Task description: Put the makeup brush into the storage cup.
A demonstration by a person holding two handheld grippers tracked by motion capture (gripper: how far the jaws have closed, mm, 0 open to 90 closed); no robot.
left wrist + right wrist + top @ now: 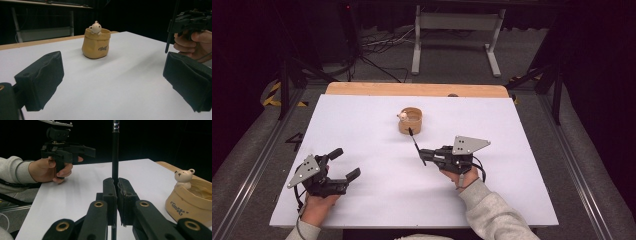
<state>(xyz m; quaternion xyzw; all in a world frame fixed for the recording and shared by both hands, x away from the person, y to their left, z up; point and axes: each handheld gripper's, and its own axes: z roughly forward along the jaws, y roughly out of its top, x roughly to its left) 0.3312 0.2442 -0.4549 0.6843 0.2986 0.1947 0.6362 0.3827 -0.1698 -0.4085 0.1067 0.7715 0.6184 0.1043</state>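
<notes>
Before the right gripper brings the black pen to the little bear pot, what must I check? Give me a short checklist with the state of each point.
1. Right gripper shut on the black pen: ok.
2. Pen upright between the pads in the right gripper view: ok.
3. Bear pot upright on the white table: ok.
4. Pot mouth free for the pen: cannot tell; the bear figure sits at the rim.
5. Left gripper open and apart from the pot: ok.
6. Pen tip above the pot: not ok; it is short of it.
</notes>
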